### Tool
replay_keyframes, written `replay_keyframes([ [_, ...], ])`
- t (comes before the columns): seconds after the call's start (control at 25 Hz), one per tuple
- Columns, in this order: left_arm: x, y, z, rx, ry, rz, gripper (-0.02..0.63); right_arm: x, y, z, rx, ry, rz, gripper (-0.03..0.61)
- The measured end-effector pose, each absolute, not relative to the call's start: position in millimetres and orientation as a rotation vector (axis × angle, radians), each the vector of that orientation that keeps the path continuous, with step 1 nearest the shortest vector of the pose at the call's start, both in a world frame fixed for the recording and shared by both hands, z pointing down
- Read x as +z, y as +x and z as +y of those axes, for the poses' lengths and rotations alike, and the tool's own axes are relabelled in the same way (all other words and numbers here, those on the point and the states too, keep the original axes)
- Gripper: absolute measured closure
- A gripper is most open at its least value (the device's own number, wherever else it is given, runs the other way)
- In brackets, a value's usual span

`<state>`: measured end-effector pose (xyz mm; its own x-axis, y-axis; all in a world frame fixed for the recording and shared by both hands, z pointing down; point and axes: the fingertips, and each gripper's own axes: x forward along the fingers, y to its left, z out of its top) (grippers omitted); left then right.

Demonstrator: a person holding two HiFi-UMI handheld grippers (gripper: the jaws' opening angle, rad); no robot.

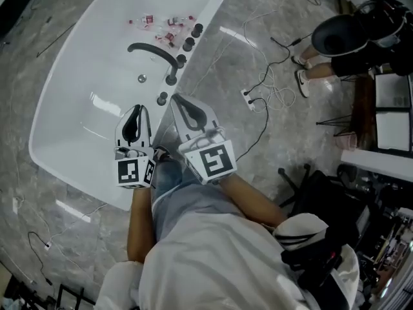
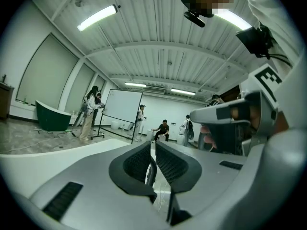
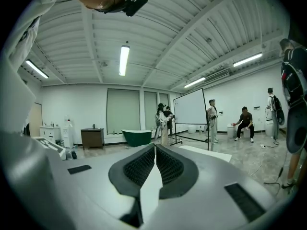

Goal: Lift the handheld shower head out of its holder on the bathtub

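A white bathtub (image 1: 77, 76) fills the upper left of the head view. Along its right rim runs a row of black fittings (image 1: 188, 44), and a long curved black piece (image 1: 155, 52) arches from them over the basin. From above I cannot tell which fitting is the handheld shower head. The nearest black fitting (image 1: 162, 99) stands just ahead of my right gripper (image 1: 175, 98) (image 3: 154, 150), which is shut and empty. My left gripper (image 1: 137, 108) (image 2: 151, 150) hangs over the tub's near end, also shut with nothing in it. Both gripper views look level across the room.
Several small bottles (image 1: 161, 23) lie in the far end of the tub. A power strip with white cables (image 1: 253, 99) lies on the marble floor to the right. A person (image 1: 342, 41) stands at the upper right, near chairs and a black stand (image 1: 303, 179).
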<state>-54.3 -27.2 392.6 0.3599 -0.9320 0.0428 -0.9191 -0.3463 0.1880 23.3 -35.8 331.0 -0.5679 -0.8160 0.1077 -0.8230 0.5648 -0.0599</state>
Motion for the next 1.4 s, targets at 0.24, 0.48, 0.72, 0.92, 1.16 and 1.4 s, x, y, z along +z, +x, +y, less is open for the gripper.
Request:
replay_keyframes([
  [0.24, 515.7, -53.5, -76.4, -0.011, 2.435, -1.632, 0.408, 398.4, 13.4, -79.1, 0.252, 1.354, -2.686, 0.558],
  [0.48, 700.3, -28.0, -131.7, 0.31, 2.394, -1.627, 0.321, 498.2, 11.5, -124.3, 0.276, 1.289, -2.656, 0.558],
  [0.72, 816.7, -25.0, -196.2, 0.411, 2.314, -1.663, 0.301, 575.6, 14.2, -167.6, 0.273, 1.285, -2.619, 0.558],
  [0.92, 838.5, -26.3, -220.8, 0.412, 2.294, -1.721, 0.306, 595.5, 17.7, -179.3, 0.242, 1.26, -2.609, 0.558],
  [1.16, 845.8, -32.2, -230.3, 0.418, 2.323, -1.744, 0.468, 619.4, 1.0, -189.5, 0.225, 1.253, -2.606, 0.558],
  [1.4, 832.0, -42.6, -228.7, 0.363, 2.317, -1.765, 0.469, 635.4, -15.8, -196.6, 0.156, 1.247, -2.609, 0.558],
])
